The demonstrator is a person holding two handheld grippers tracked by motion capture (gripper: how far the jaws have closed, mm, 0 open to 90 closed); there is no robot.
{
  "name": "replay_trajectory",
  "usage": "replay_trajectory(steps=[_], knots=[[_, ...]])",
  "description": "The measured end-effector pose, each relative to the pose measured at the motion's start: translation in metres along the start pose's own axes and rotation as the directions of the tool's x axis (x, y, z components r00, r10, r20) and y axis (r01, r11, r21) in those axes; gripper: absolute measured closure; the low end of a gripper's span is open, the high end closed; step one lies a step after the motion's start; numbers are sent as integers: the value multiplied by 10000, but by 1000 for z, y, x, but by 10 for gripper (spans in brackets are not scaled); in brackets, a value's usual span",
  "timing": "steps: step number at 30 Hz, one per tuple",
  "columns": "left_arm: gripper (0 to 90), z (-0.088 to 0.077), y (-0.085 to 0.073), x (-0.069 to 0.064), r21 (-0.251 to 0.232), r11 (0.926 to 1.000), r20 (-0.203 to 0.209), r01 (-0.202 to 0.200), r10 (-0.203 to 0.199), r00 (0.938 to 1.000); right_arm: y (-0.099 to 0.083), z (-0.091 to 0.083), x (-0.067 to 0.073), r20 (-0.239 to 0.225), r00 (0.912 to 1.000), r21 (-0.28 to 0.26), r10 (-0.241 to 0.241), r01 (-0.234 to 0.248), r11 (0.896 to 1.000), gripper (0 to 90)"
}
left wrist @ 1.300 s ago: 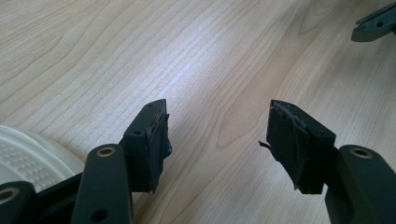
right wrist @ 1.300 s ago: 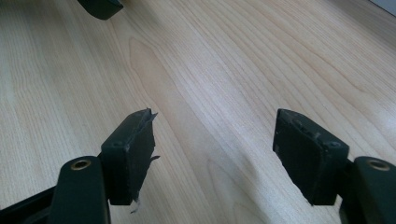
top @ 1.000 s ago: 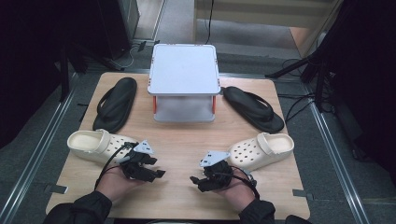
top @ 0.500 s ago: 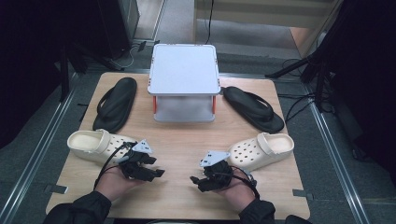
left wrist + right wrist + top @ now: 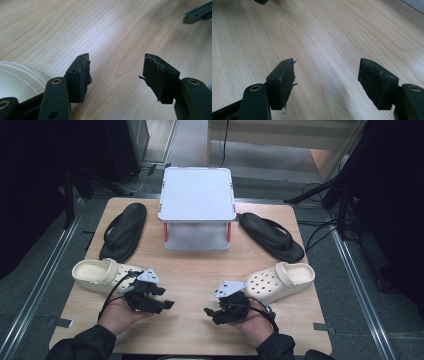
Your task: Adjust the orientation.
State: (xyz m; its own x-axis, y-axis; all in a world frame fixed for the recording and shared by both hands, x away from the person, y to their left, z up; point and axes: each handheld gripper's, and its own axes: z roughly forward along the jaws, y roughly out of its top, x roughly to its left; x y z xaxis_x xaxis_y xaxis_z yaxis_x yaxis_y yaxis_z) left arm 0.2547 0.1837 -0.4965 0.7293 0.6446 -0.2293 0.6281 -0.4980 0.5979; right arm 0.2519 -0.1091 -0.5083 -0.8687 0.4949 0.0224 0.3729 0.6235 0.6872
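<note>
Both tools are hovering with jaws apart over the bare surface [image 5: 195, 270]: left tool [image 5: 162, 302] beside the left cream clog [image 5: 100, 275], right tool [image 5: 212, 312] beside the right cream clog [image 5: 280, 280].

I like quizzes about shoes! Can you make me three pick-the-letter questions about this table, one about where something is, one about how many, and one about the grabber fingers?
1. Where is the white shelf stand?
A. at the far middle of the table
B. beside the left gripper
C. on a clog

2. How many black flip-flops lie on the table?
A. one
B. two
C. four

3. How are the fingers of the left gripper and the right gripper?
A. shut on a clog
B. shut on nothing
C. open, holding nothing

Answers:
1 A, it stands between the left flip-flop and the right flip-flop at the far edge.
2 B, one lies on each side of the stand; the cream clogs are nearer.
3 C, bare wood shows between each pair of fingers.
</note>
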Motion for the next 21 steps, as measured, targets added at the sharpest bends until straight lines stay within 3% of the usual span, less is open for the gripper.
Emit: replay_trajectory(steps=[12, 21], knots=[[390, -17, -1, 5, -395, 9987, -373, 317, -332, 9988, 2, -1, -3, -85, 10000, -128, 6, -7, 9999, 294], [388, -29, -3, 8, -402, 9982, -637, 434, -459, 9969, 5, 0, -3, -225, 9997, -172, -56, 52, 9998, 294]])
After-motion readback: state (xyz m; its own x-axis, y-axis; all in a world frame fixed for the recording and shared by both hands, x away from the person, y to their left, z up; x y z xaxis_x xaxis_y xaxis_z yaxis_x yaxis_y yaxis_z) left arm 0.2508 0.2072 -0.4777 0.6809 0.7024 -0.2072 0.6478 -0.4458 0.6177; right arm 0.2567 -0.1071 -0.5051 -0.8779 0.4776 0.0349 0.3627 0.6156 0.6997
